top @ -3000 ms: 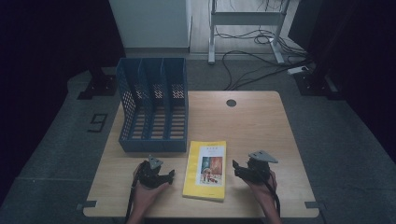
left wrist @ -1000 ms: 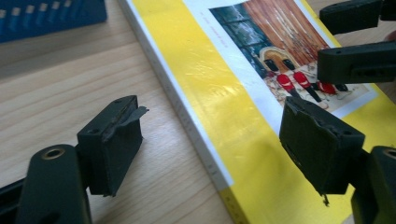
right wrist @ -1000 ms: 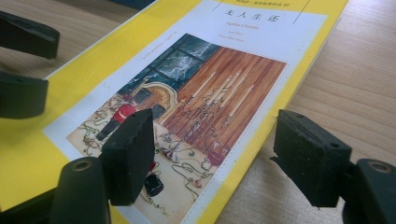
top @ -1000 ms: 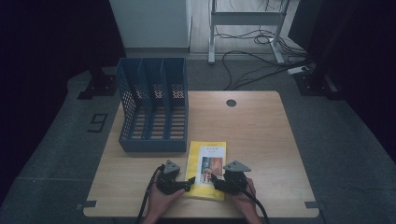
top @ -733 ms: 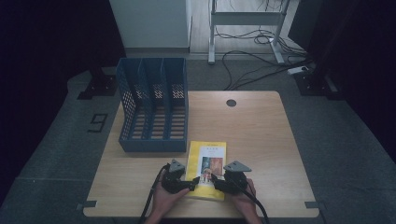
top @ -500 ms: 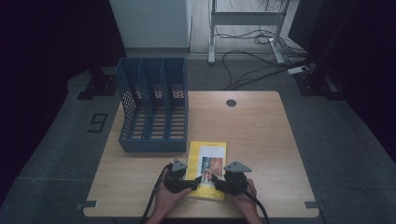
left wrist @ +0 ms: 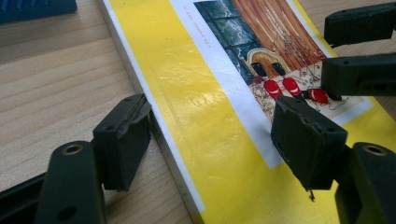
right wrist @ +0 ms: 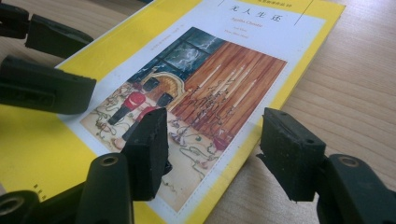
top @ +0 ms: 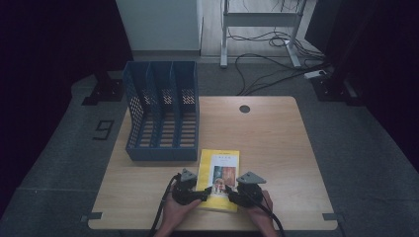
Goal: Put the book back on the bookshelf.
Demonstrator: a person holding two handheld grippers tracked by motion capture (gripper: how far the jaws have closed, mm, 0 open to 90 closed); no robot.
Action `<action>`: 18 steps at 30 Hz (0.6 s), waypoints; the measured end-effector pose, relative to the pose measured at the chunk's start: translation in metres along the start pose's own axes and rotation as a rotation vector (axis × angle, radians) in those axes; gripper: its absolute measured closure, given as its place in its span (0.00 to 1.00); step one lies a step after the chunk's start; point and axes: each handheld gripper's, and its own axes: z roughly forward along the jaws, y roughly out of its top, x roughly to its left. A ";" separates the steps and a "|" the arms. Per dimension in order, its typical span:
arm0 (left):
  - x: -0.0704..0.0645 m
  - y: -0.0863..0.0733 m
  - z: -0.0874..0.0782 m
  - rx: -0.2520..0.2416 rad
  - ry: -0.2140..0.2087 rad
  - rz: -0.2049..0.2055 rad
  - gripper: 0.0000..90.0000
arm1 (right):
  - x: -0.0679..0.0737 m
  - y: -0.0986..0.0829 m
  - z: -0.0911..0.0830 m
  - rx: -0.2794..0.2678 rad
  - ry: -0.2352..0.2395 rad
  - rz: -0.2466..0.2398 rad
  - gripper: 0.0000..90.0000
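Note:
A yellow paperback book (top: 220, 165) with a picture cover lies flat near the table's front edge. My left gripper (top: 205, 191) comes at it from the left and is open, its jaws straddling the book's spine edge (left wrist: 159, 126); one finger (left wrist: 122, 140) is over the wood, the other over the cover. My right gripper (top: 226, 193) comes from the right, also open, straddling the book's (right wrist: 210, 74) opposite long edge, with one finger (right wrist: 147, 147) above the cover and the other above the table. The two grippers' tips nearly meet over the cover picture. Nothing is clamped.
A blue three-slot file rack (top: 163, 111) stands at the table's back left, just behind the book. The wooden table (top: 276, 143) has a round cable hole (top: 244, 108) at the back. Cables trail from both grippers off the front edge.
Both grippers have moved in from the book's sides onto its near end, and crept slightly closer together over the last second. The book has not shifted.

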 end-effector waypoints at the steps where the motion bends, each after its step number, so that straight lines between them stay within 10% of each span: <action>1: 0.000 0.000 0.000 0.000 0.000 0.000 0.32 | 0.000 0.000 0.000 0.000 0.000 0.000 0.46; 18: -0.003 -0.003 -0.004 0.012 -0.018 -0.006 0.36 | -0.005 0.000 -0.006 0.028 0.026 0.018 0.50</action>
